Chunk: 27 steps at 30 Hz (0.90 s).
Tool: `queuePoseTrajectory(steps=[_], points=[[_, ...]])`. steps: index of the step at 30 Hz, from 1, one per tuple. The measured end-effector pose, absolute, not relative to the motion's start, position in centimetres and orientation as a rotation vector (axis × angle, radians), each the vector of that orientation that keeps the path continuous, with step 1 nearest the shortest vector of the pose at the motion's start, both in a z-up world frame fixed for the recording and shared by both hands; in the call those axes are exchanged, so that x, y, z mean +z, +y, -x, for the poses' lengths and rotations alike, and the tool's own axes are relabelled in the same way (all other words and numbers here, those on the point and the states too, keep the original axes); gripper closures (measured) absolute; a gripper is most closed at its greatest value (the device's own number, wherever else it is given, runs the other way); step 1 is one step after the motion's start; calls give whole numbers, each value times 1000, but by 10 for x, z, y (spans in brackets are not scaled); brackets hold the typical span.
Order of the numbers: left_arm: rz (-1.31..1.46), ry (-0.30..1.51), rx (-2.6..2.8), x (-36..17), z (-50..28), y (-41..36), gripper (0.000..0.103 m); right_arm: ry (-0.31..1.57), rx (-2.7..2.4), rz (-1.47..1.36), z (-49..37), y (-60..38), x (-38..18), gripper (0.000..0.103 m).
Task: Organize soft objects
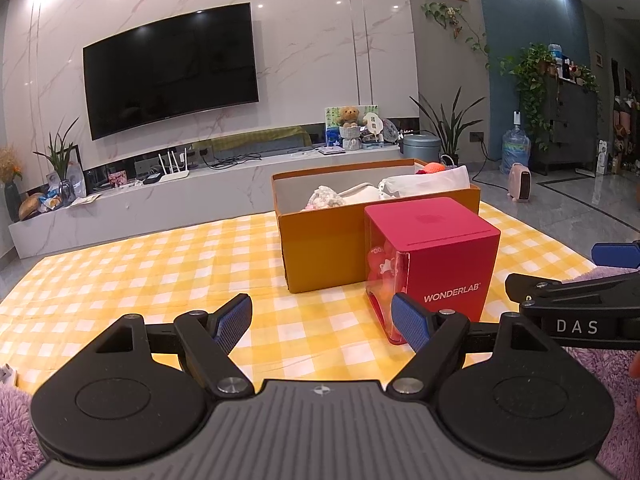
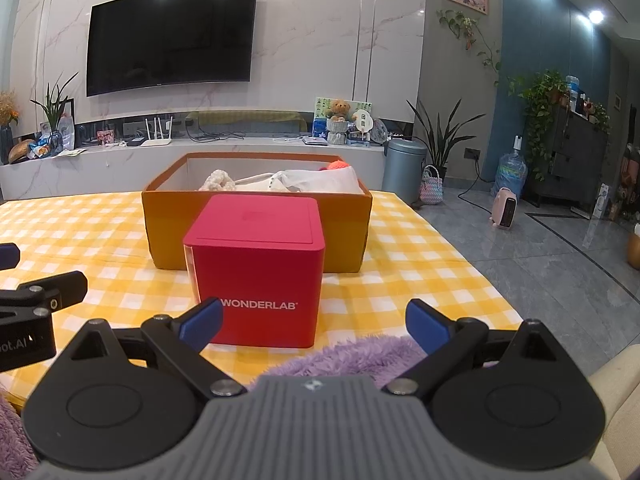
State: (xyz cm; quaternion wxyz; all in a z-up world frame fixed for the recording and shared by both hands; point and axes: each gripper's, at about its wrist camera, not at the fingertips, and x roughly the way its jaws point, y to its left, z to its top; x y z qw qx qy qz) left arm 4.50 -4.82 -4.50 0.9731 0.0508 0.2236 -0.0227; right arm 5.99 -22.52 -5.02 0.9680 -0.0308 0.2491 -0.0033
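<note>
Purple plush, long-piled and fluffy, lies at the near edge of the yellow checked cloth [image 2: 400, 288], and the purple fluffy fabric [image 2: 352, 354] bunches up directly under the right gripper [image 2: 314, 322], whose blue-padded fingers stand spread wide with nothing between them. The left gripper [image 1: 322, 320] is likewise spread and empty, hovering over bare cloth toward the near left, with more of the same purple pile showing at both lower corners of its view. Further in, about mid-cloth, a red WONDERLAB box [image 2: 256, 268] sits just in front of an orange cardboard box [image 2: 256, 208], touching or nearly so. The orange box already holds soft things: a cream knitted piece [image 2: 218, 180], white fabric [image 2: 320, 179] and an orange ball [image 2: 338, 165] at its far right corner. The plush looks light, limp and compressible, so it should neither slip nor break, but it will droop and trail when lifted. A pinch on a raised fold near its middle seems best. Whether it is a blanket or a garment is hard to tell, since only its edges show.
</note>
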Motion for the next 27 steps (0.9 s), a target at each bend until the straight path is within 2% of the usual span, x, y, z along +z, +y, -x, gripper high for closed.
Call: queuePoseTrajectory(steps=[27], points=[[-105,450,-48,-45,-45,-47,10,505,-7,69,-60,-225,-50,7]])
